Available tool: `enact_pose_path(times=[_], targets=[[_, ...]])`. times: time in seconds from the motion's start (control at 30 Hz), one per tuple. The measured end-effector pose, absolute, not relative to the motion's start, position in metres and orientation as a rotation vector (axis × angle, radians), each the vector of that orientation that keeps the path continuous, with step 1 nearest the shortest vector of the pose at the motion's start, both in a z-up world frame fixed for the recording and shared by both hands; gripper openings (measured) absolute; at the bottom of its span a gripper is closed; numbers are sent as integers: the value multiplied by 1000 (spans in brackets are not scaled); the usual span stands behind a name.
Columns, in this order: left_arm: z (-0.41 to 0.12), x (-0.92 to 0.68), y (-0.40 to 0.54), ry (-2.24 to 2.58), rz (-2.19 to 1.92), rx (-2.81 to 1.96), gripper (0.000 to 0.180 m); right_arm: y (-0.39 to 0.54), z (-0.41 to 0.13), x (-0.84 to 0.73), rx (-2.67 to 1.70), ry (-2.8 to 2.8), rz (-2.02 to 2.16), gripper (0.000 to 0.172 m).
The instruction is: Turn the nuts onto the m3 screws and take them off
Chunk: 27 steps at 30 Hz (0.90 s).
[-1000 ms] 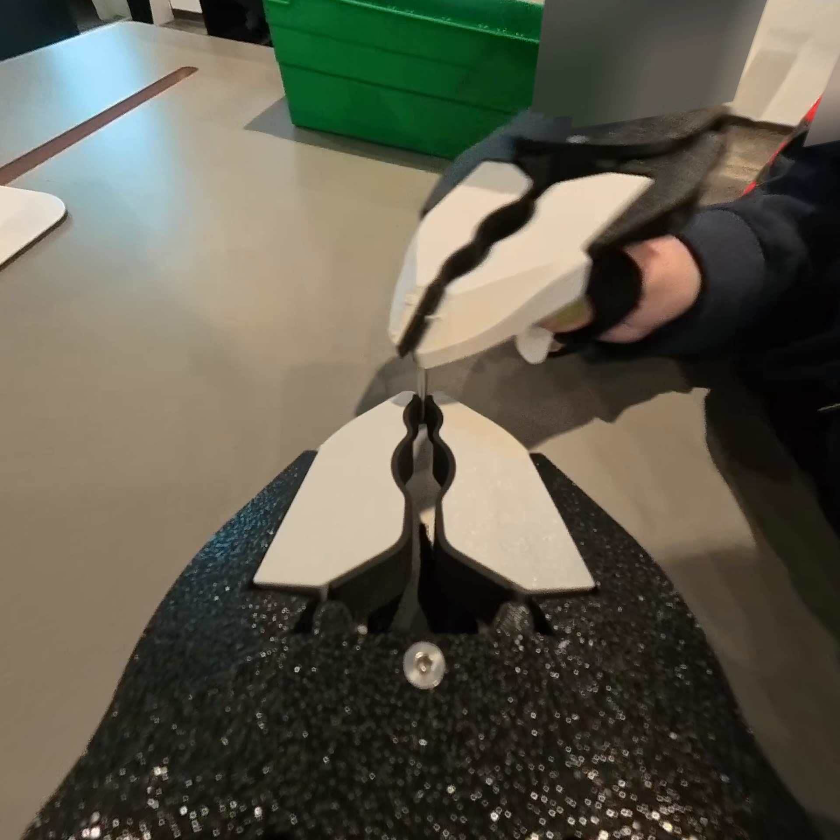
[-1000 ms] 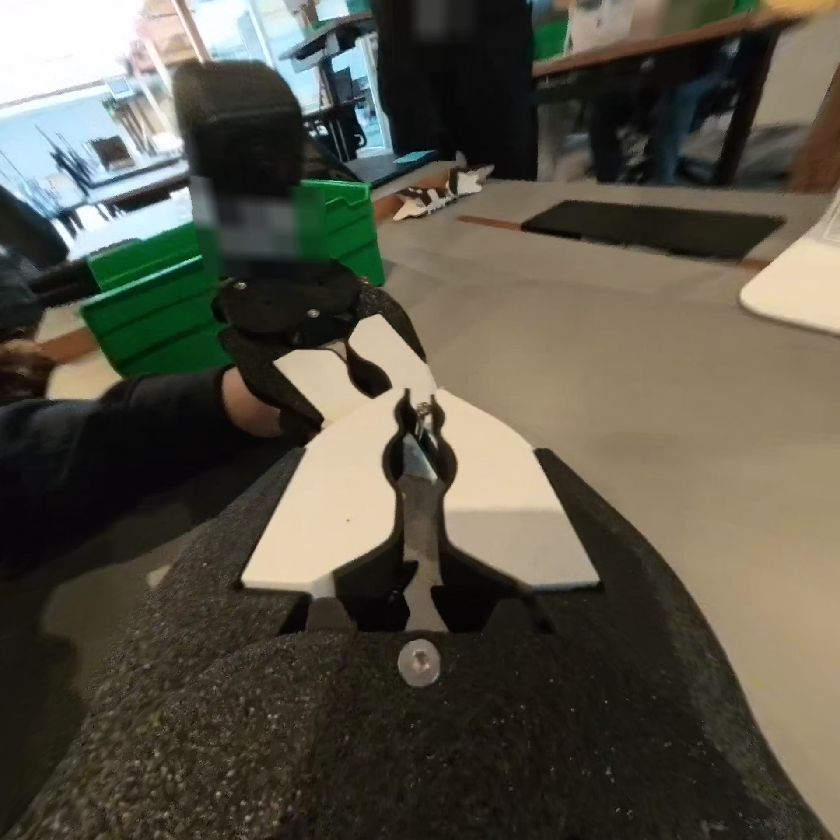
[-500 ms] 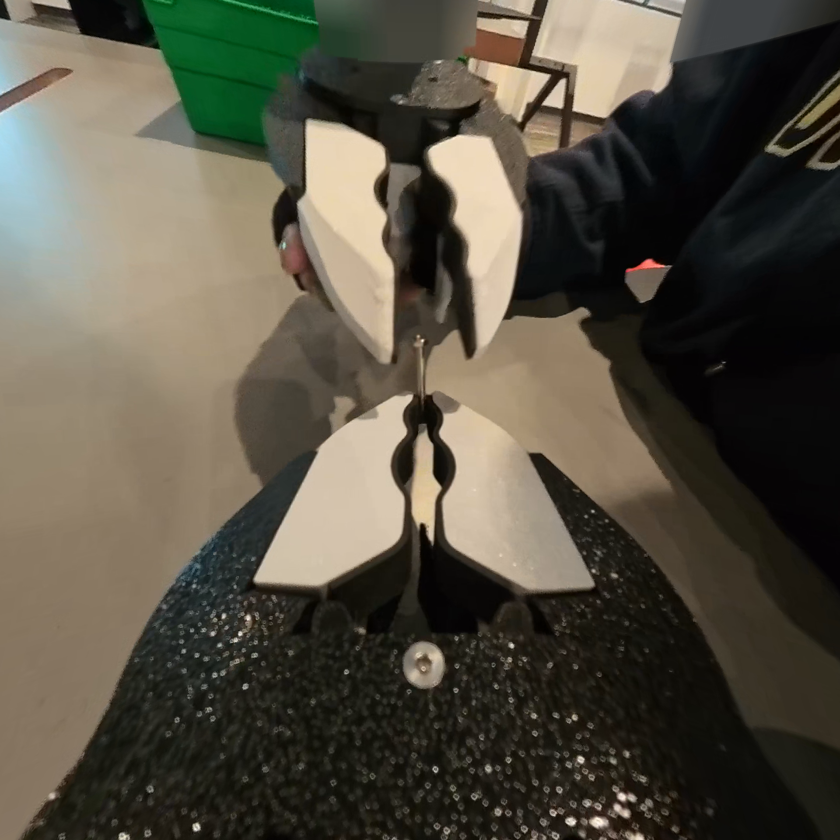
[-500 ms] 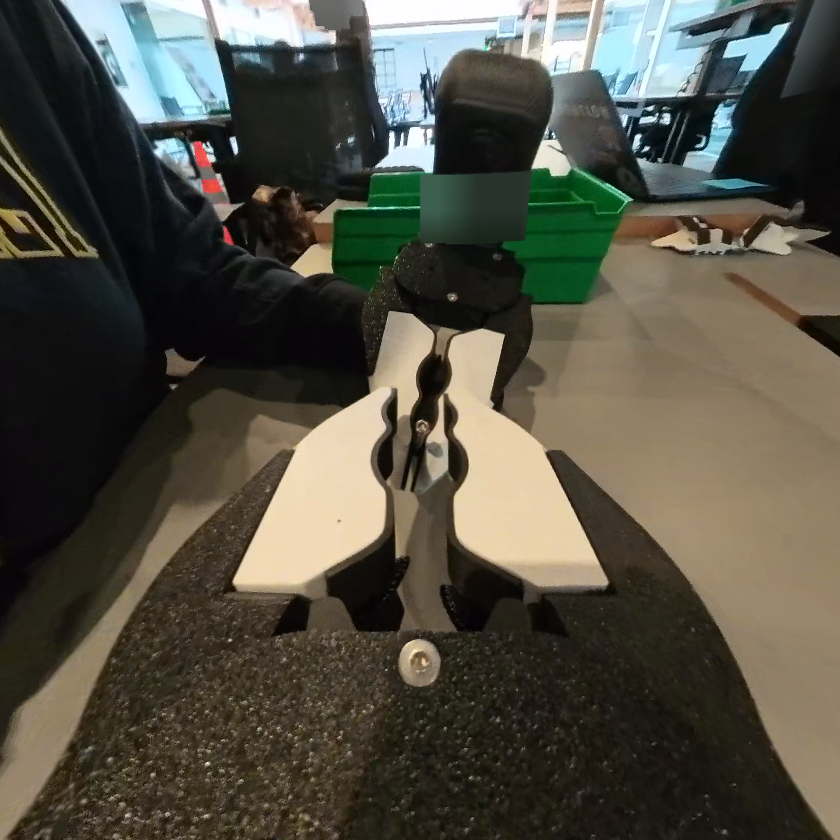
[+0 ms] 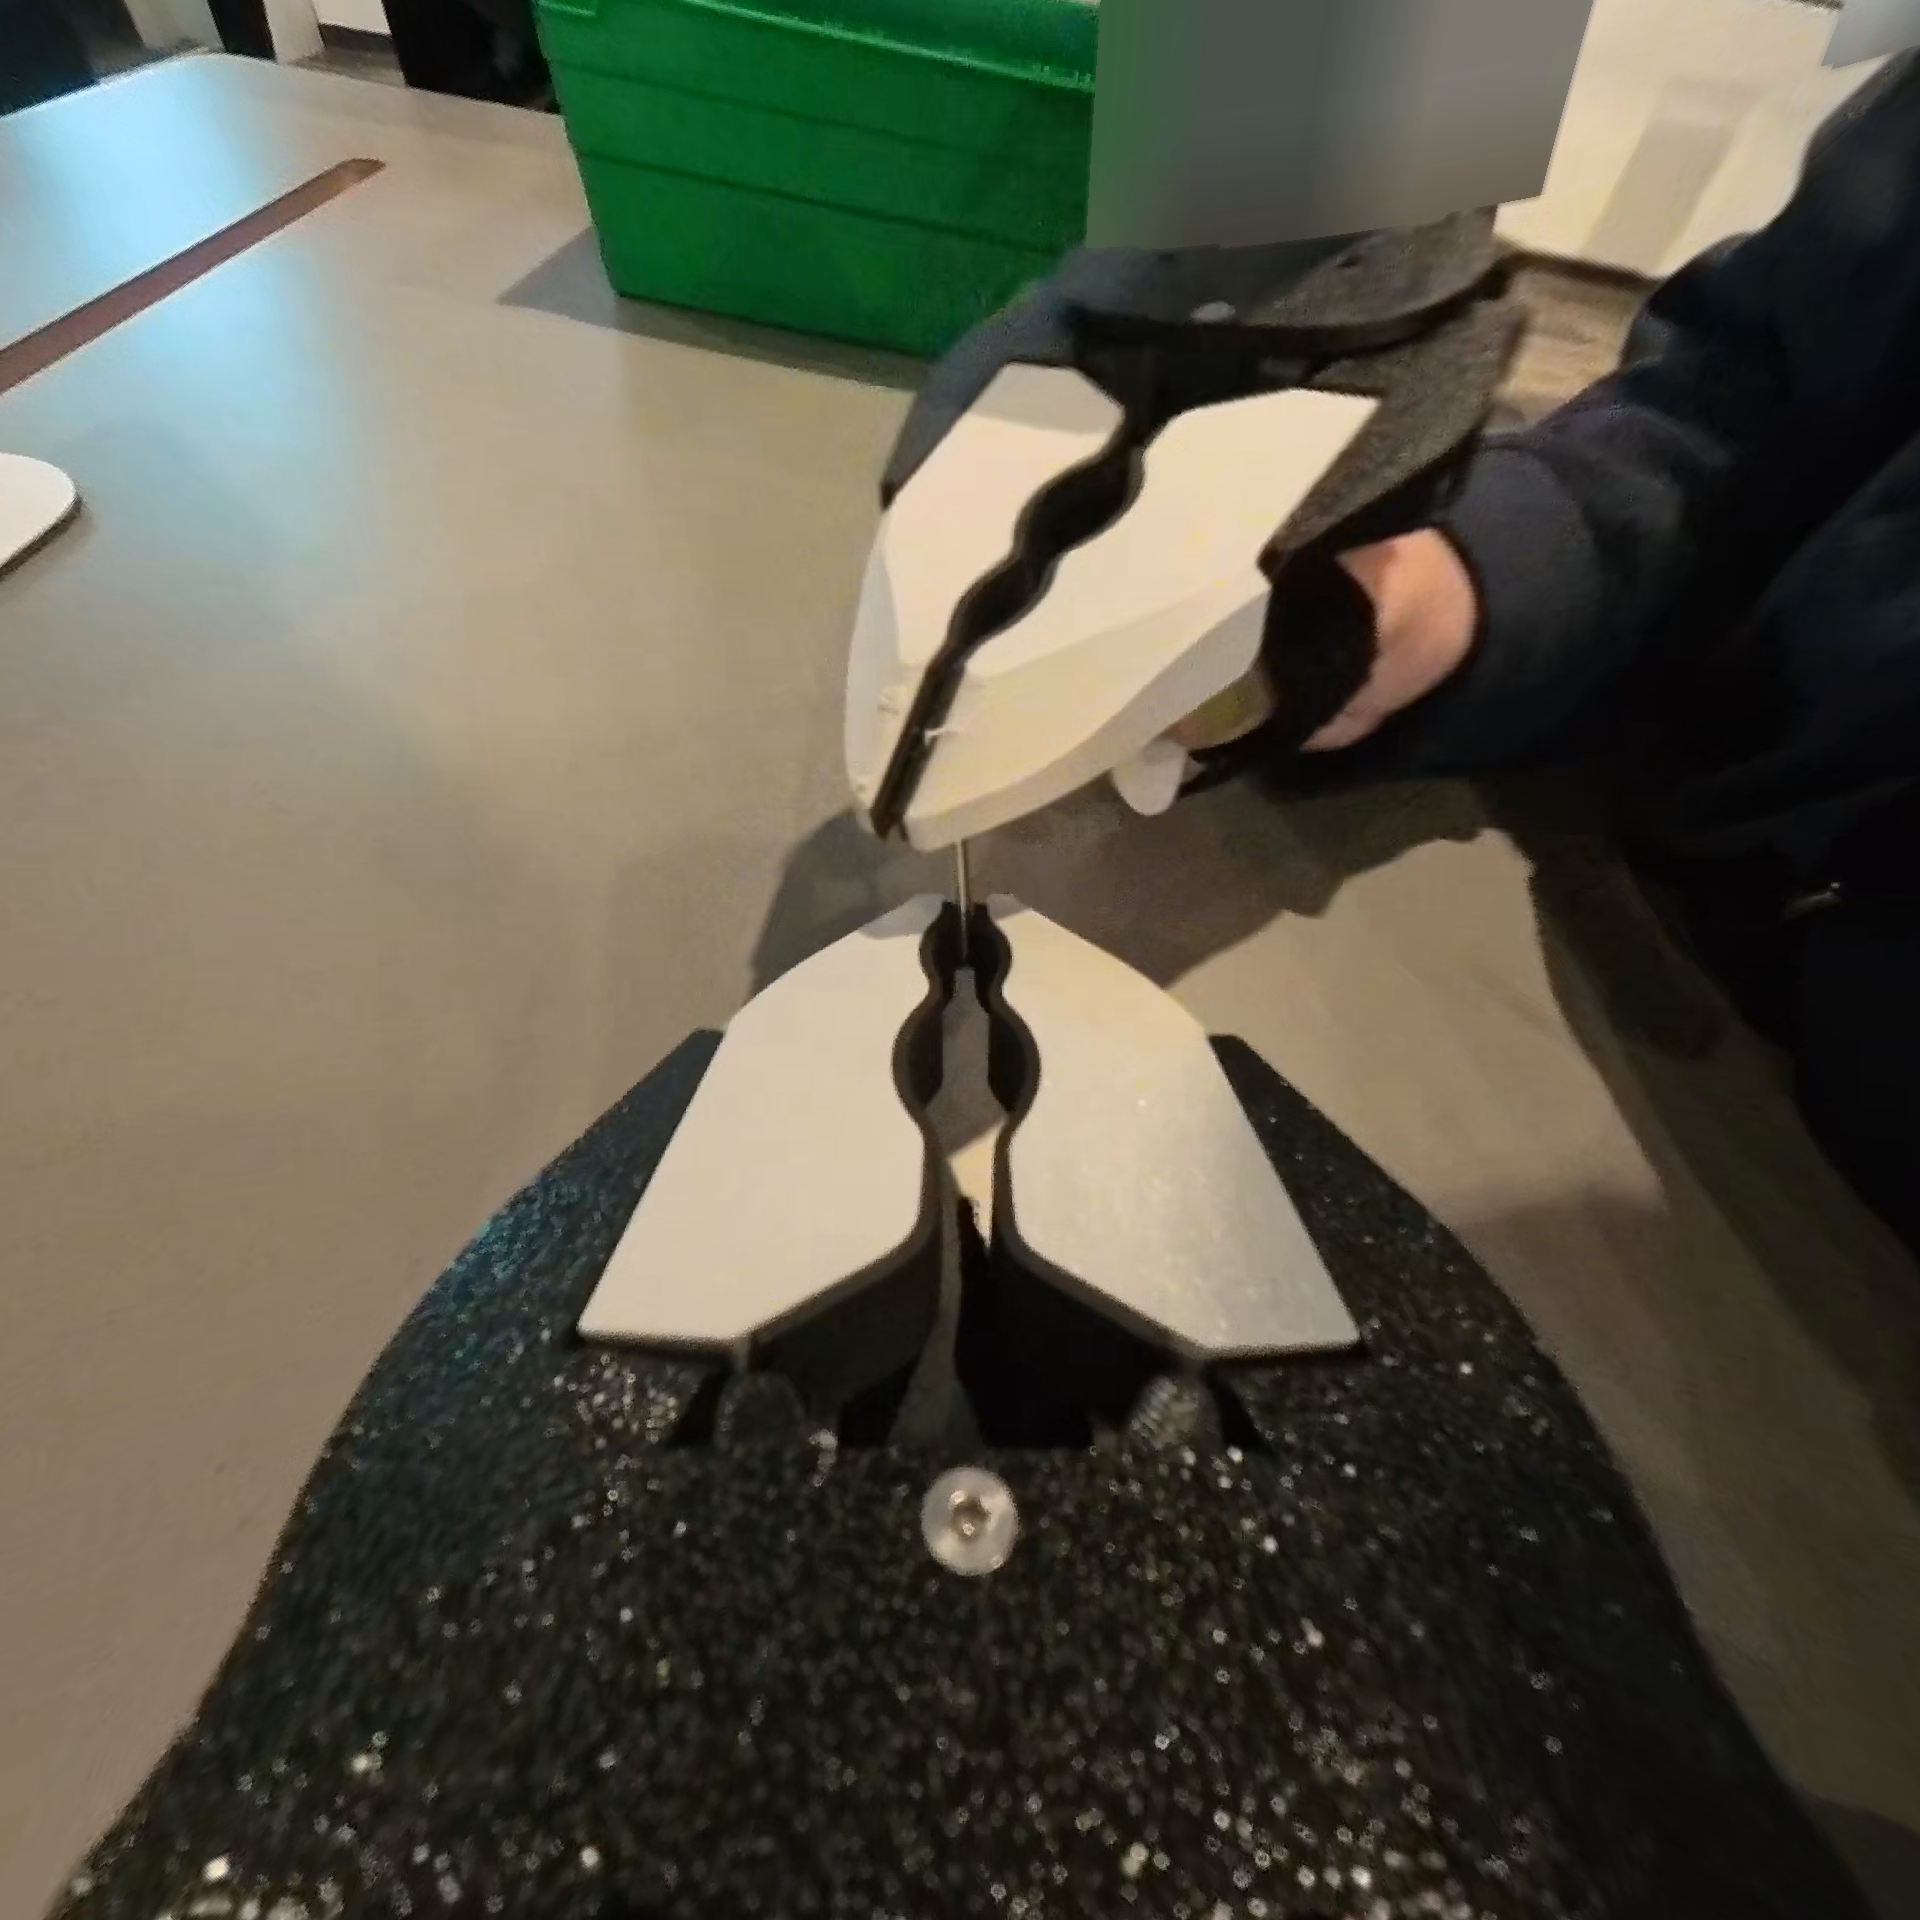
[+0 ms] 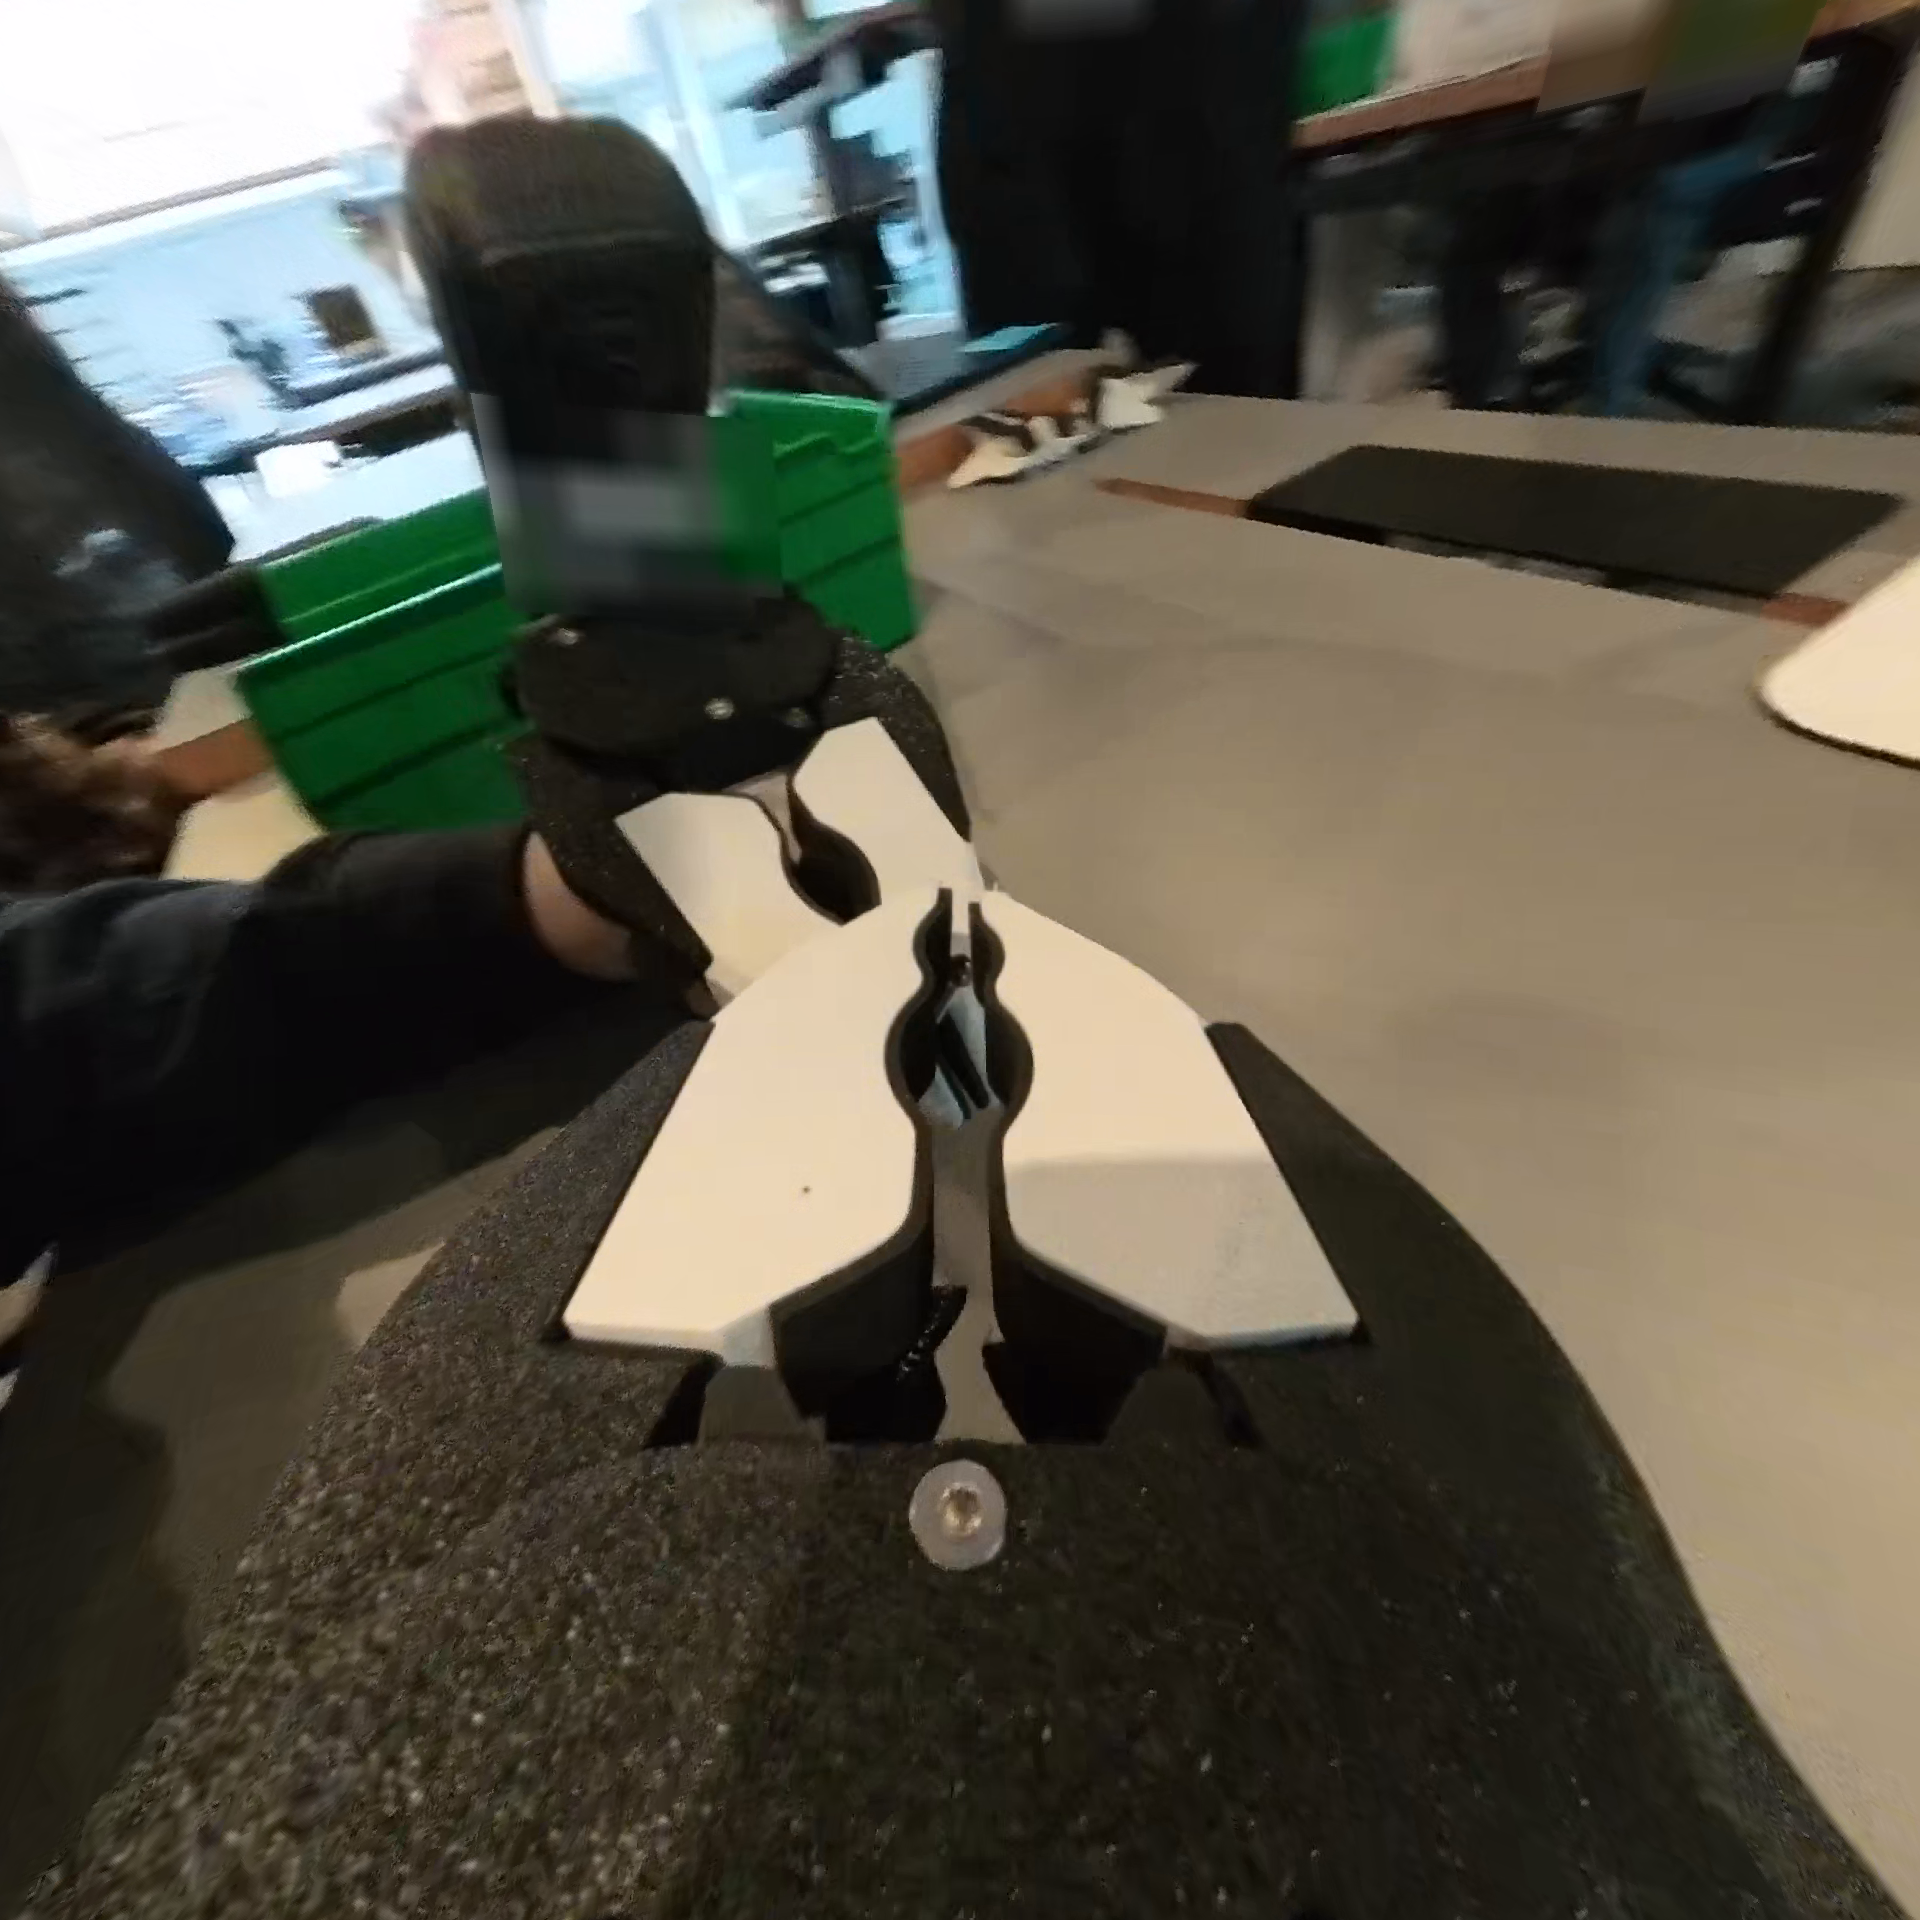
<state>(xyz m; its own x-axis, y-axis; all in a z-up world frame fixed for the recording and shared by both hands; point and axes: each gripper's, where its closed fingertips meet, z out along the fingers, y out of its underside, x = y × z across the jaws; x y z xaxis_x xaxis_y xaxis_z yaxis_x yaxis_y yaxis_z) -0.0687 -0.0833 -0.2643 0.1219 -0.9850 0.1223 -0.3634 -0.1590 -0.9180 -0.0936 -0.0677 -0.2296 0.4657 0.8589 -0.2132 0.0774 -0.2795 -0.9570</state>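
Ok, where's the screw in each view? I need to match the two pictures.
Left wrist view: the screw stands as a thin metal pin at centre, between the left tool below and the right tool above.
Right wrist view: the shank is hidden behind the right tool's fingers.
Shared landmark: the green crate.
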Motion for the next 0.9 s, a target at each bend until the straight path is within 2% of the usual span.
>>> enact_pose_path(times=[0.03, 0.1, 0.17, 0.43, 0.63, 0.9], targets=[[-265, -68, -84, 1341, -1029, -1640, 2, -70, -228, -95, -1671, -800, 907, 4], [-263, -69, -84, 1335, -1044, -1628, 2, -78, -222, -98, -1564, -880, 847, 22], [-260, -70, -86, 1327, -1088, -1614, 2, -81, -214, -97, -1469, -958, 882, 31], [-257, -70, -96, 1381, -1173, -1568, 2, -93, -215, -95, -1311, -1249, 1309, 21], [-254, -71, -97, 1377, -1197, -1549, 2, -94, -223, -101, -1314, -1341, 1275, 5], [-257, -71, -86, 1317, -1120, -1607, 2, -73, -227, -100, -1587, -918, 1049, 5]])
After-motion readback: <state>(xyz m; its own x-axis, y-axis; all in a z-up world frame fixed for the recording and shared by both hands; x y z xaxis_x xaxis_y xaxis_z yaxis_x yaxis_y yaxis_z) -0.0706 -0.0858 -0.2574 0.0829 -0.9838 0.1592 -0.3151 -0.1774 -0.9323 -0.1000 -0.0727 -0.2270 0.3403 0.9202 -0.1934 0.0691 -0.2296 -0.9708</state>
